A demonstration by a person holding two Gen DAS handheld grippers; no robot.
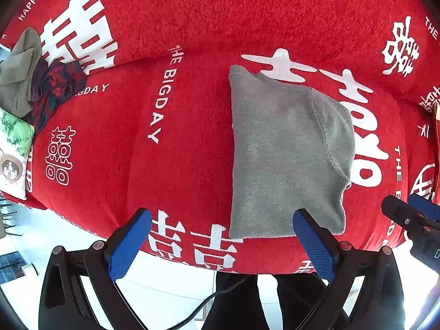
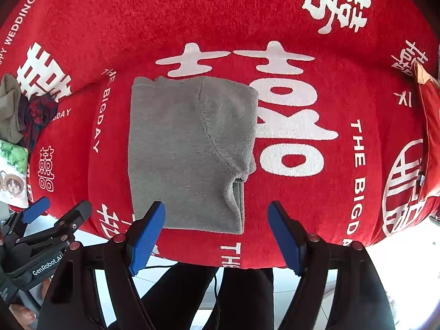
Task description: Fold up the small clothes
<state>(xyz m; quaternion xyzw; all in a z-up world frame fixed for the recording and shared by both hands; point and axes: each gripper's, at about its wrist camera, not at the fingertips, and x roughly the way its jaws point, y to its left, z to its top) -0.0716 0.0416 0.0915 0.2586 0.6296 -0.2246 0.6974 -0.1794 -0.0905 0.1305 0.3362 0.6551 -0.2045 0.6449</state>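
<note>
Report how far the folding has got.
Done: the grey garment lies folded into a neat rectangle on the red blanket. In hand: nothing; left tongs and right tongs hang open above its near edge. Left: the olive and plaid clothes heaped at the far left.

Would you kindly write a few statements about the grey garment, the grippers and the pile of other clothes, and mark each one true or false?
1. The grey garment lies folded on the red blanket. True.
2. The right gripper is clamped on the grey garment. False: its jaws stand open and hold nothing.
3. The left gripper is open and empty. True.
4. The pile of other clothes lies on top of the grey garment. False: it lies apart, far off to the left.
</note>
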